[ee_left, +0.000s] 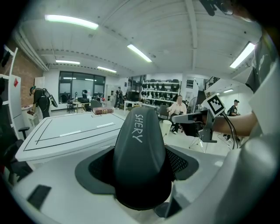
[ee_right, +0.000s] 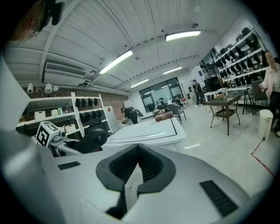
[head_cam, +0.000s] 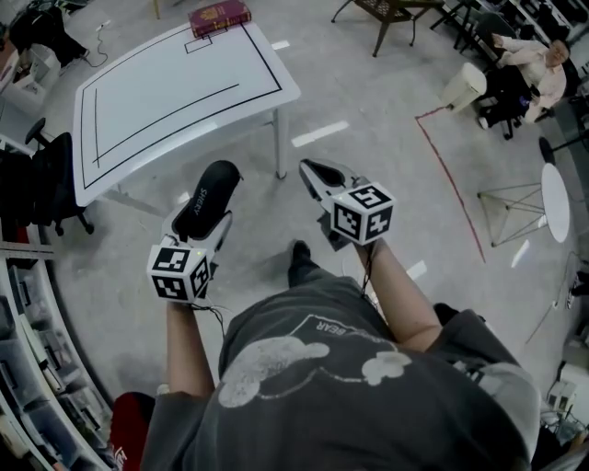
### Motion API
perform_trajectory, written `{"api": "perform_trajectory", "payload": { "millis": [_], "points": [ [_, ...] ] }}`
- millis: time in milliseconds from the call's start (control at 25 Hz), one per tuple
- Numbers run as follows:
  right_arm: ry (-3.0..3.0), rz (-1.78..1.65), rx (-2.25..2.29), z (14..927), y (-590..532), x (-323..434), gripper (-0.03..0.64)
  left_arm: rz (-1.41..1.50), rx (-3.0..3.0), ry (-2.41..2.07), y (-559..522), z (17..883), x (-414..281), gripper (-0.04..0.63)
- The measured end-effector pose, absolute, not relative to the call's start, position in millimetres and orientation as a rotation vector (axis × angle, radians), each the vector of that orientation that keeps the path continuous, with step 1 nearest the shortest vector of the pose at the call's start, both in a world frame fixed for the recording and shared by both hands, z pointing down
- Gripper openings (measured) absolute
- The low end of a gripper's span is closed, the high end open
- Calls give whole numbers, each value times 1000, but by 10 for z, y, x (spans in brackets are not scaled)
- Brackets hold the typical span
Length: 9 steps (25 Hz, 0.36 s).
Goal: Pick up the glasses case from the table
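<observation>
The black glasses case (head_cam: 210,189), marked SHERY, sits between the jaws of my left gripper (head_cam: 204,225), which is shut on it and holds it in the air in front of the person, off the table. In the left gripper view the case (ee_left: 140,157) fills the middle and hides the fingertips. My right gripper (head_cam: 310,170) is beside it, shut with nothing in it; its pads meet at the tip (ee_right: 138,146). The white table (head_cam: 175,92) with black lines lies ahead of both grippers.
A dark red book (head_cam: 219,17) lies on the table's far corner. Shelves (head_cam: 37,368) stand at the left and a black office chair (head_cam: 51,179) by the table. A red tape line (head_cam: 451,175), a round white table (head_cam: 555,202) and a seated person (head_cam: 529,60) are at the right.
</observation>
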State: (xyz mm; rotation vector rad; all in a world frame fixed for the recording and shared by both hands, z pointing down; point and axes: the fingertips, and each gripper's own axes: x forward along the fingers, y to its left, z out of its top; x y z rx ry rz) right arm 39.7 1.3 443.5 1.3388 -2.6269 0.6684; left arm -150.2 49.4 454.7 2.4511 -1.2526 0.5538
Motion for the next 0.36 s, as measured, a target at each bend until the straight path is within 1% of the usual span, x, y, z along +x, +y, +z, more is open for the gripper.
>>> {"api": "perform_trajectory", "payload": {
  "millis": [360],
  "points": [
    [-2609,673,1372,4439,573,288,-2,521,2462,-1234,1004,4548,-1607,337]
  ]
}}
